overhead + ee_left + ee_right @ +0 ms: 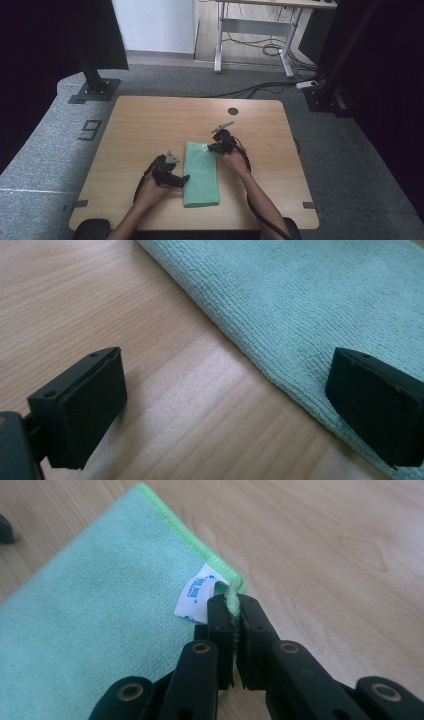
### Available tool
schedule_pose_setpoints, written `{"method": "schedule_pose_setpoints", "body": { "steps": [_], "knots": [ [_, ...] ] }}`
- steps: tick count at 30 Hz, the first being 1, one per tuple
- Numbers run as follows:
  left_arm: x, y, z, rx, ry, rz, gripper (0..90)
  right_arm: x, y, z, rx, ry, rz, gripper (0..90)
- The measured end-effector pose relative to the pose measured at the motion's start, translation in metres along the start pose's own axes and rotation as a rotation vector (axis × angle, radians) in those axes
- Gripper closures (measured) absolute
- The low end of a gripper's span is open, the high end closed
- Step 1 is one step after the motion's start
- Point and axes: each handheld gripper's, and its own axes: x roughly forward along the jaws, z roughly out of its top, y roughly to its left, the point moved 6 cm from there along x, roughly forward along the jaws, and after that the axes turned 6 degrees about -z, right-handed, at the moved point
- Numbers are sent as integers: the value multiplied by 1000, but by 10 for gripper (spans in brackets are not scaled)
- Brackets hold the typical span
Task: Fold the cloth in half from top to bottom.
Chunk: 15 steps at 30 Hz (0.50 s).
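A folded green microfibre cloth [201, 175] lies flat on the wooden table [150, 125], long side running away from me. My right gripper [235, 607] is shut on the cloth's far right corner [231, 587], pinching the stitched hem beside a small white label [195, 597]. In the high view that gripper [212, 147] sits at the cloth's top right. My left gripper [184, 179] rests low at the cloth's left edge, jaws wide open: one pad [85, 405] over bare wood, the other pad [377, 400] over the cloth [310, 300].
A round cable hole [233, 111] sits near the table's far edge. Black stand bases [95, 90] flank the table on the grey floor, and a white desk frame [250, 30] with cables stands behind.
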Motion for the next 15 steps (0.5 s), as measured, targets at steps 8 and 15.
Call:
{"method": "schedule_pose_setpoints", "body": {
  "steps": [8, 15],
  "knots": [
    [3, 7, 4, -11, 1, 8, 16, -29, 0, 15, -10, -78, 5, 854],
    [4, 13, 6, -18, 4, 16, 12, -58, 14, 20, -78, -155, 41, 853]
  ]
}}
